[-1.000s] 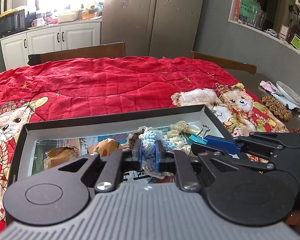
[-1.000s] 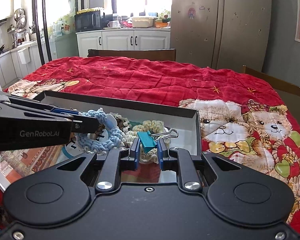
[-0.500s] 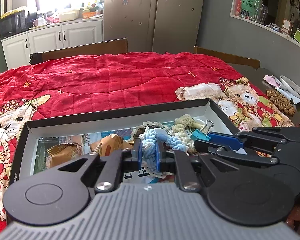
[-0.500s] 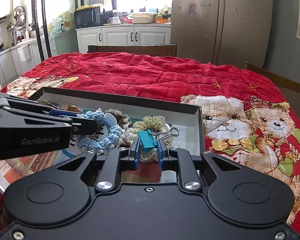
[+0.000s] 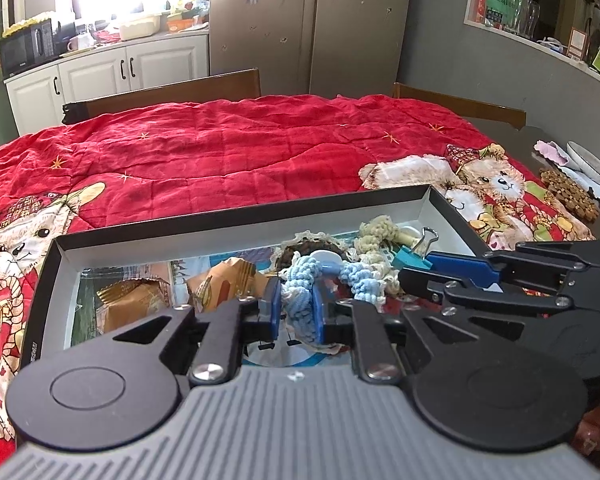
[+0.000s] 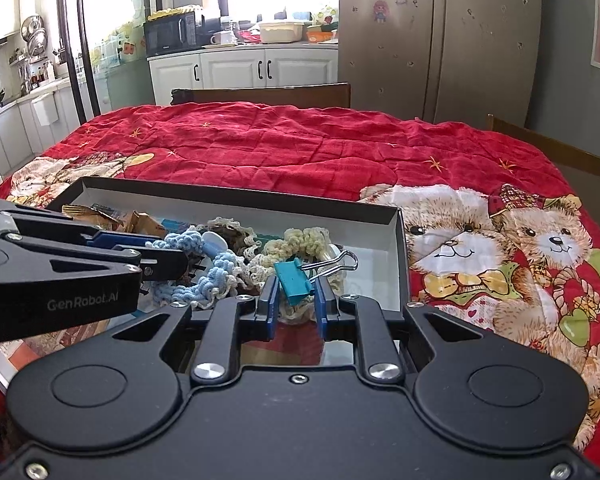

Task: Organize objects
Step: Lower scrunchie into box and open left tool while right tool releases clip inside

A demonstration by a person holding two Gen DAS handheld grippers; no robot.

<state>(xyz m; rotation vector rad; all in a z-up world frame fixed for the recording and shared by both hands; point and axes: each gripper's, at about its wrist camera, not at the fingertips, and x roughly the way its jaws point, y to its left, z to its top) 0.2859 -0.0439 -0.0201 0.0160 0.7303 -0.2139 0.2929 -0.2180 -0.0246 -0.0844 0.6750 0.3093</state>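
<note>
Red quilted bedspread (image 5: 228, 160), printed with teddy bears, covers the table; 1 shallow black-walled box (image 6: 402, 248) with a pale inside sits on it near the front edge.

Contents of the box — 1 light blue crochet cord (image 5: 300, 280), 1 cream crochet piece (image 6: 304, 240), 1 teal binder clip (image 6: 294, 280) with silver wire handles, and 2 brown snack wrappers (image 5: 128, 300) toward the left end.

Left gripper (image 5: 296, 312): blue pads either side of the light blue crochet cord, jaws opening, the yarn between them and bulging against both pads. It hangs just above the box floor.

Right gripper (image 6: 294, 308): narrow gap, its blue pads flanking the lower end of the teal binder clip, which stands tilted between them over the cream crochet piece. Whether the pads actually press the clip I cannot tell for certain — they look closed on it.

Both tools point down into the box, side by side, near but apart.
</note>
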